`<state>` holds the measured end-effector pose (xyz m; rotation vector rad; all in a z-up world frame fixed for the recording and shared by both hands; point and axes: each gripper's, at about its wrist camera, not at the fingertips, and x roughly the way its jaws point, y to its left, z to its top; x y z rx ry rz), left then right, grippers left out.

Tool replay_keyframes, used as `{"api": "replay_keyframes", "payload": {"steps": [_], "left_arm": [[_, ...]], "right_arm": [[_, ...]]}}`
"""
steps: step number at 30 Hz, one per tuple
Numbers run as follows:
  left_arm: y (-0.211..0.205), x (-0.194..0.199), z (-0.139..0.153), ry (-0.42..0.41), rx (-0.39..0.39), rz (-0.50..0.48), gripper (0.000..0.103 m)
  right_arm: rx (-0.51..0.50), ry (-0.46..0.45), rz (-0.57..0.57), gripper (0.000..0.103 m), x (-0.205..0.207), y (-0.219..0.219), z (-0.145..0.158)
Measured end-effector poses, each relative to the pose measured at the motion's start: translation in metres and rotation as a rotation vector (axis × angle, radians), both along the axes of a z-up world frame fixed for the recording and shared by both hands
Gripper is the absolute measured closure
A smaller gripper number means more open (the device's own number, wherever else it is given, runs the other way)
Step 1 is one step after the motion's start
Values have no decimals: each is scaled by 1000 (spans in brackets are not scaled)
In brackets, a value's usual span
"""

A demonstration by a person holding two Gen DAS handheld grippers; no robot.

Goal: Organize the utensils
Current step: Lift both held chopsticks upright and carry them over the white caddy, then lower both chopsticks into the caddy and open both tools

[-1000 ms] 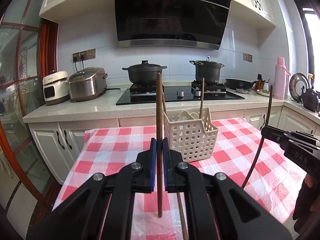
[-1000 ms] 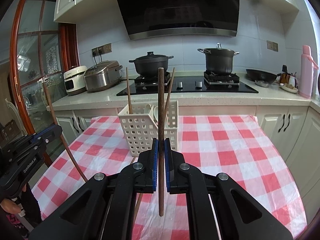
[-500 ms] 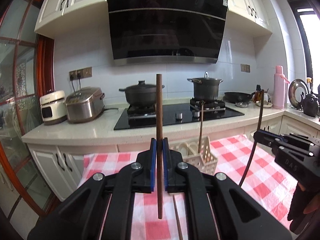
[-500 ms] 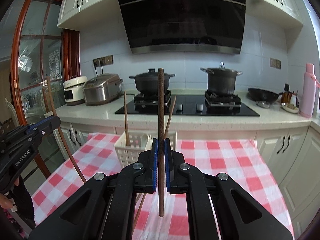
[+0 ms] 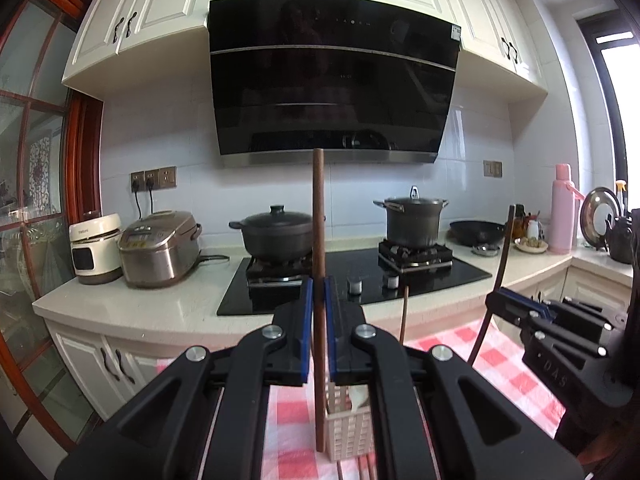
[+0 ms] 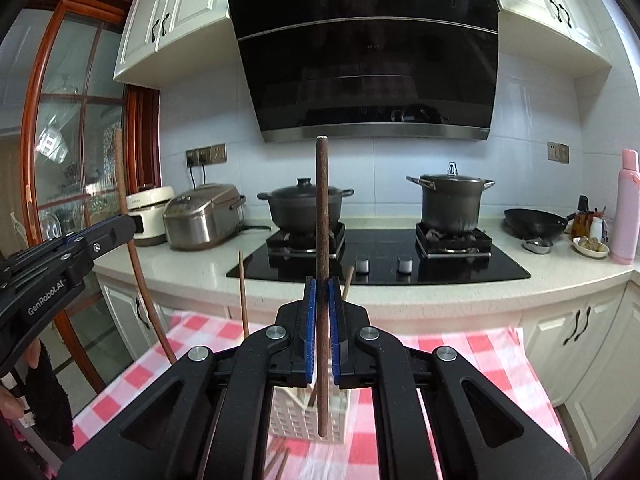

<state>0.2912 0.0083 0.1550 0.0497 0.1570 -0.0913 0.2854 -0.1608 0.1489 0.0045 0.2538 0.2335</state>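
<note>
My left gripper (image 5: 319,292) is shut on a brown chopstick (image 5: 319,220) that stands upright above the table. In the left wrist view a white slotted basket (image 5: 348,436) sits low behind the jaws, with another chopstick (image 5: 405,312) standing in it. My right gripper (image 6: 322,292) is shut on a second upright chopstick (image 6: 322,200). The basket (image 6: 296,416) lies below it, holding two chopsticks (image 6: 242,292). Each gripper shows in the other's view: the right gripper (image 5: 504,300) at the right edge, the left gripper (image 6: 128,224) at the left.
A red-and-white checked cloth (image 6: 460,344) covers the table. Loose chopsticks (image 6: 280,460) lie blurred near the front. Behind is a counter with a black hob (image 5: 360,280), two dark pots, a rice cooker (image 5: 160,248) and a pink flask (image 5: 562,208).
Both grippers have risen with their chopsticks still clamped. The basket and table have dropped to the bottom of both views, and more of the hood and cupboards shows.
</note>
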Motion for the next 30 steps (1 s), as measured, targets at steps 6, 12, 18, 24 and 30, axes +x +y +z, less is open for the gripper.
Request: {"api": "replay_keyframes", "payload": {"steps": [6,12,18,24,30], "left_arm": [[-6,31,8,-10,-7,9,97],[-6,59,2,-2,-37,14,97],[-3,83,-13,50,-89,-1,97],[-3,98,-42,118,-86,-5,97],[0,111,-65,186,-93,-9,97]], "right_arm": [[-4,-21,1,97,21,8,6],[-33,-58,28,97,36,16,-1],[-44,-5,15,97,54,14,-16],[-48,64,7,97,72,11,-39],[-78,118,0,97,81,14,-53]]}}
